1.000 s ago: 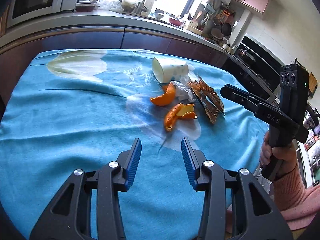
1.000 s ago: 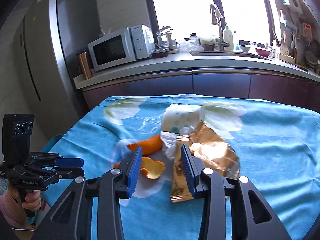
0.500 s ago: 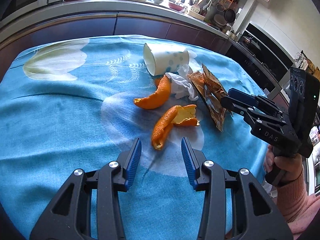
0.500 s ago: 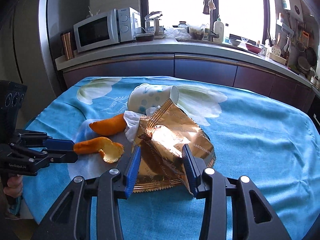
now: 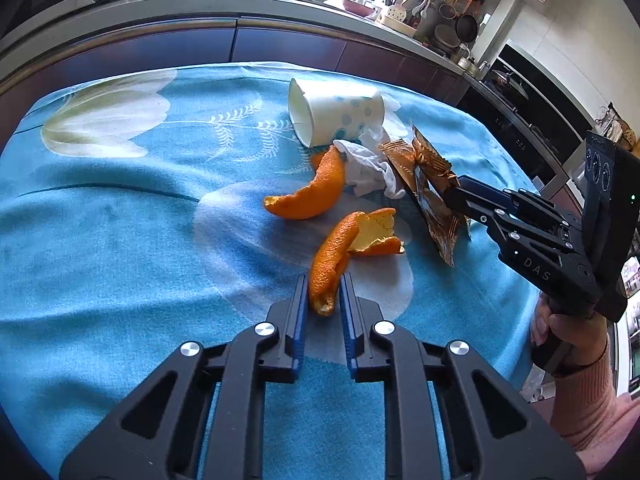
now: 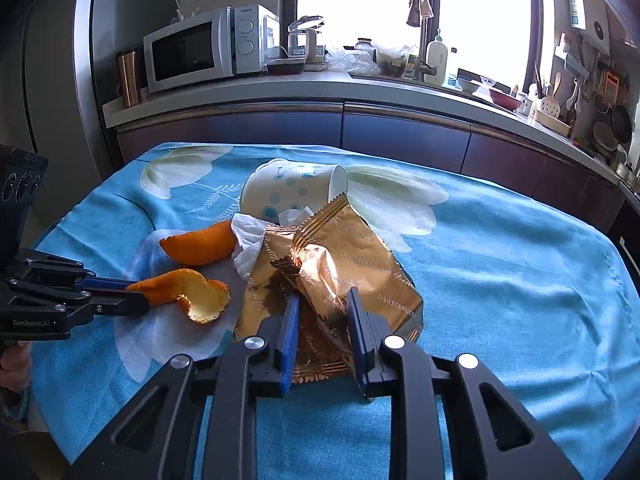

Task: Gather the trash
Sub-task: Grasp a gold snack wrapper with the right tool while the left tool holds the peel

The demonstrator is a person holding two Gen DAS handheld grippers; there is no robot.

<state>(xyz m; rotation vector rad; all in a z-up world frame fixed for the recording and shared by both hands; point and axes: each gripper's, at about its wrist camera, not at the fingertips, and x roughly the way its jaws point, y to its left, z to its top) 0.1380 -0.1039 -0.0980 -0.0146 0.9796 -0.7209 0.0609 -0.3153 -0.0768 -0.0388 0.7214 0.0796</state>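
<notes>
Trash lies in a heap on the blue cloth: a tipped paper cup (image 5: pixel 336 114) (image 6: pixel 292 194), a white tissue (image 5: pixel 366 164), two orange peels and golden snack wrappers (image 6: pixel 340 268) (image 5: pixel 428 188). My left gripper (image 5: pixel 323 286) has closed around the near end of the nearer orange peel (image 5: pixel 332 256) (image 6: pixel 180 286). My right gripper (image 6: pixel 322 300) has its jaws narrowed around a crumpled golden wrapper; I cannot tell whether they pinch it. The second peel (image 5: pixel 312 192) (image 6: pixel 200 244) lies beside the tissue.
The table with the blue flowered cloth (image 5: pixel 120 208) stands before a kitchen counter (image 6: pixel 320 92) with a microwave (image 6: pixel 200 48), a sink tap and bottles. An oven front (image 5: pixel 532 120) is at the right. A metal cup (image 6: pixel 128 76) stands left of the microwave.
Both grippers moved forward into the heap and narrowed their jaws: the left onto the nearer orange peel, the right around the golden wrapper.
</notes>
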